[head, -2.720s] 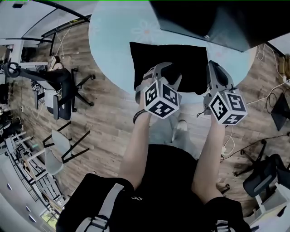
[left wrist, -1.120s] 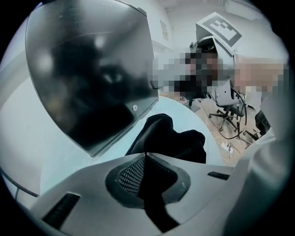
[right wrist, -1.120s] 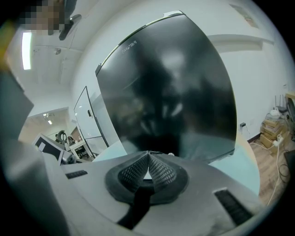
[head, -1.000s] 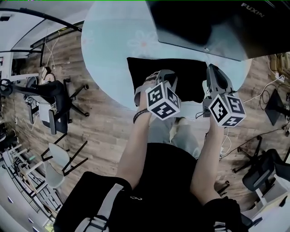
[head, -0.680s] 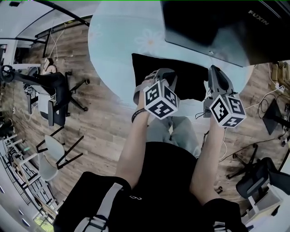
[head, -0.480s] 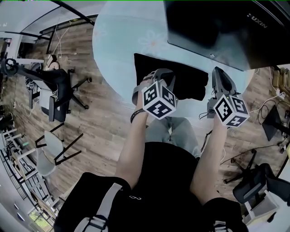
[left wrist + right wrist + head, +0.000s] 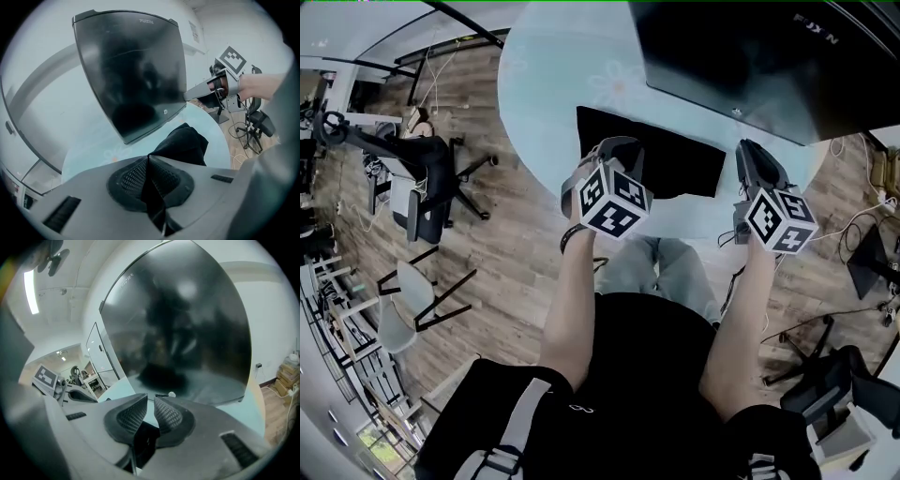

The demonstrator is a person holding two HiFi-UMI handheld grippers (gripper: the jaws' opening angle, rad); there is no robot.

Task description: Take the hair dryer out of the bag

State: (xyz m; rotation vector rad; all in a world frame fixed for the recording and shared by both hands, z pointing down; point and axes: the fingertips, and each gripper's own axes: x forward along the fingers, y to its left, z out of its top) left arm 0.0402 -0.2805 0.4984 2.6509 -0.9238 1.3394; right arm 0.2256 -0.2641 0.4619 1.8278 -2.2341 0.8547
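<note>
A flat black bag (image 7: 689, 159) lies on the round pale-blue table (image 7: 544, 94). No hair dryer shows in any view. My left gripper (image 7: 617, 147) hangs over the bag's left part, shut on a pinch of its black fabric (image 7: 185, 140), which rises in a fold beyond the tips. My right gripper (image 7: 749, 150) sits at the bag's right edge. Its jaws (image 7: 151, 401) have just been opening; they stand slightly apart with nothing between the pads, only table showing through. The left gripper view catches the right gripper (image 7: 188, 96) pointing at the screen's corner.
A large dark screen (image 7: 750, 56) stands tilted on the table just behind the bag. The table's near edge curves close to the person's legs. Office chairs (image 7: 422, 178) stand on the wooden floor at the left, cables and another chair (image 7: 839, 375) at the right.
The left gripper has shifted left across the bag, risen a little and rolled. The right gripper has stayed at the bag's right edge, dipping only slightly.
</note>
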